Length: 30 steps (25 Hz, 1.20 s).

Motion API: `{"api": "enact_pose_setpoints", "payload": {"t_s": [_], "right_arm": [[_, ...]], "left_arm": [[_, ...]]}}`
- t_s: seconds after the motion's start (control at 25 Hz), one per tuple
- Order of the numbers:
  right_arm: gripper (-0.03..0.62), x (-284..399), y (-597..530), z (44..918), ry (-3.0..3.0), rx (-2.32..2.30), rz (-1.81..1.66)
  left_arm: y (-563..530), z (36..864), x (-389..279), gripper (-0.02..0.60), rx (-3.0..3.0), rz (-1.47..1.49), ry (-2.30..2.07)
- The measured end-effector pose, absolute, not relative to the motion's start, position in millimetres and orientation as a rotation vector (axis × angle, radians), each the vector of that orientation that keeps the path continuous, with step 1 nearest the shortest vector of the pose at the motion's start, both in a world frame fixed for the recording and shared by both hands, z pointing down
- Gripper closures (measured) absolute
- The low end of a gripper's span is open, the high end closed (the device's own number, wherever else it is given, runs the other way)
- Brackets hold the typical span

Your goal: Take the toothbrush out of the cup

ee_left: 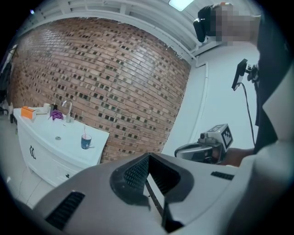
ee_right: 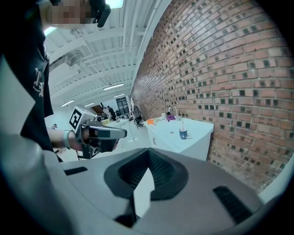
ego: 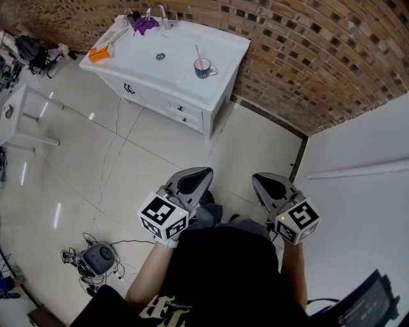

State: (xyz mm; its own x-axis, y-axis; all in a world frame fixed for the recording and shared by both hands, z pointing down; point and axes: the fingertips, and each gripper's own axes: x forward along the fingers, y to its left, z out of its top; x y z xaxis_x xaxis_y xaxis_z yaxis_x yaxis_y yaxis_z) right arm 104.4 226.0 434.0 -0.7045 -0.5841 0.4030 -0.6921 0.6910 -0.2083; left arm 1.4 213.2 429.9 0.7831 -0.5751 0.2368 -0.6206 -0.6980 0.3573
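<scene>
The left claw (ego: 193,181) and right claw (ego: 270,186) are both clenched on nothing and held close to the person's waist, probably because the pink toothbrush (ego: 199,53) stands in the blue cup (ego: 204,68) on the white tabletop (ego: 182,73), well ahead of them and out of reach.

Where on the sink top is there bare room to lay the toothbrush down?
Free: the white sink top between the drain and the cup, and its front edge. Crowded: the far left corner, with faucet, purple cloth and orange box.
</scene>
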Motion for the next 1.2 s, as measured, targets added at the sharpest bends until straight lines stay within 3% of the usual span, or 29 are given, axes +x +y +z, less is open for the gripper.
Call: {"api": "enact_pose_setpoints", "payload": {"t_s": [0.64, 1.2], "right_arm": [[0.606, 57.9, 212.8, 435.6, -2.592, 0.923, 0.493], [0.606, 53.0, 156.1, 436.4, -2.666, 0.783, 0.476]], "left_arm": [[199.7, 435.0, -48.6, 0.584, 2.493, 0.102, -0.982], [166.7, 432.0, -46.6, 0.584, 2.454, 0.136, -1.099]]}}
